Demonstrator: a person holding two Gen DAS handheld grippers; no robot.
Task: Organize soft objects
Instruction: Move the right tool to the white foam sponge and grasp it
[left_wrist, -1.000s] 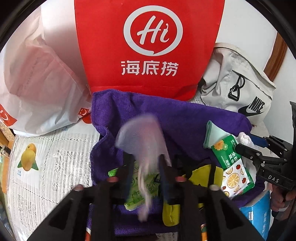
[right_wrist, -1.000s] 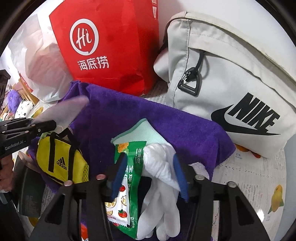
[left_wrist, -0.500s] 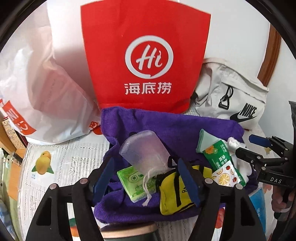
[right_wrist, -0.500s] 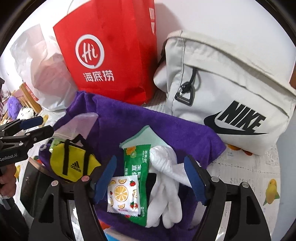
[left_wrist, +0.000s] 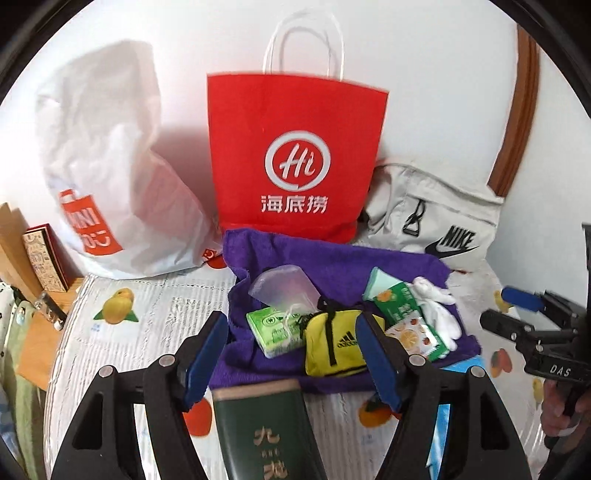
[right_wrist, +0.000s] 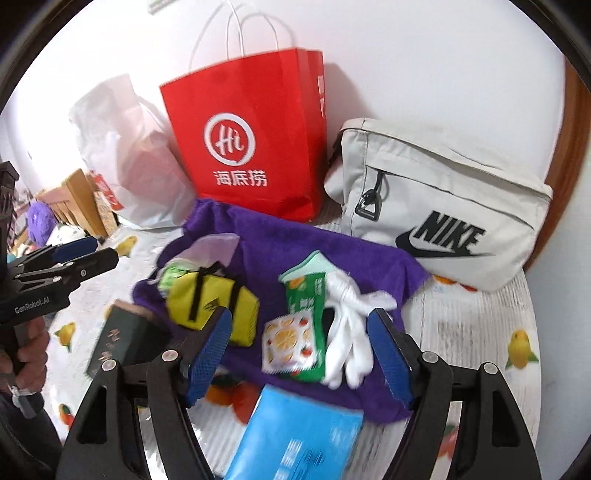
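Note:
A purple towel (left_wrist: 369, 266) (right_wrist: 295, 247) lies on the table and bears several soft things: a translucent drawstring pouch (left_wrist: 282, 288) (right_wrist: 214, 245), a green tissue pack (left_wrist: 273, 328), a yellow Adidas mini bag (left_wrist: 332, 343) (right_wrist: 210, 299), a green snack packet (left_wrist: 402, 314) (right_wrist: 303, 321) over a mint sock, and white gloves (left_wrist: 439, 310) (right_wrist: 347, 332). My left gripper (left_wrist: 291, 362) is open and empty, back from the towel. My right gripper (right_wrist: 299, 354) is open and empty, above the towel's near edge.
A red paper bag (left_wrist: 295, 155) (right_wrist: 251, 140), a white plastic bag (left_wrist: 110, 177) and a grey Nike bag (left_wrist: 436, 218) (right_wrist: 443, 210) stand behind the towel. A dark green box (left_wrist: 262, 432) (right_wrist: 118, 339) and a blue pack (right_wrist: 295, 439) lie near the front.
My left gripper let go of the translucent pouch, opened and pulled back. My right gripper opened off the white gloves and pulled back too. Both things now lie on the towel.

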